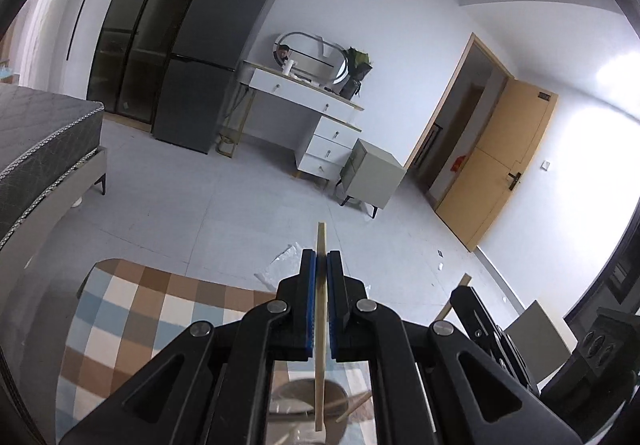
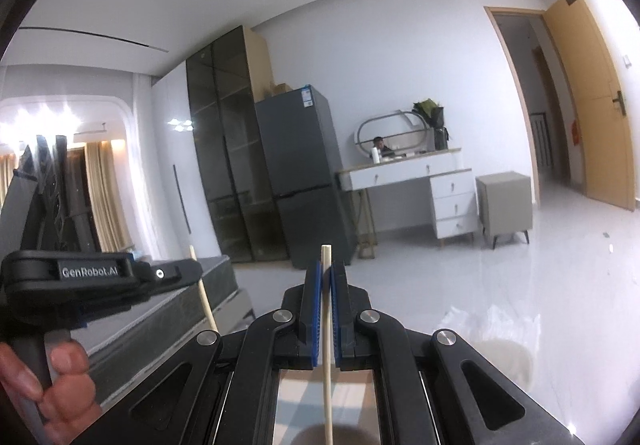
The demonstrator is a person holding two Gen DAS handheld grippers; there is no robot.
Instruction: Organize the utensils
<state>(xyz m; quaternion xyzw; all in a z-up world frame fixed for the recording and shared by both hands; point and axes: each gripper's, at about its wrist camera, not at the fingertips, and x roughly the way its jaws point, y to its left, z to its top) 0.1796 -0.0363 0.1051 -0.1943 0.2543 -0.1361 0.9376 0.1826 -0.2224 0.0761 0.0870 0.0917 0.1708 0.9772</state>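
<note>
My left gripper [image 1: 321, 257] is shut on a flat wooden chopstick [image 1: 320, 325] that stands nearly upright between the blue pads, its top poking above the fingertips. Below it, between the gripper's arms, a round brownish holder [image 1: 340, 393] shows with another stick leaning in it. My right gripper [image 2: 327, 269] is shut on a pale round chopstick [image 2: 328, 365], also upright. Each gripper appears in the other's view: the right gripper [image 1: 480, 309] with its stick tip at lower right, the left gripper [image 2: 100, 273] at left, held by a hand [image 2: 60, 385].
A checked rug [image 1: 132, 309] and a crumpled plastic bag [image 1: 280, 265] lie on the pale tiled floor. A bed [image 1: 44, 141] stands at left. Against the far wall are a grey fridge [image 1: 208, 57], a white dressing table [image 1: 320, 113] and a beige cabinet [image 1: 372, 173]. A wooden door [image 1: 496, 165] is open.
</note>
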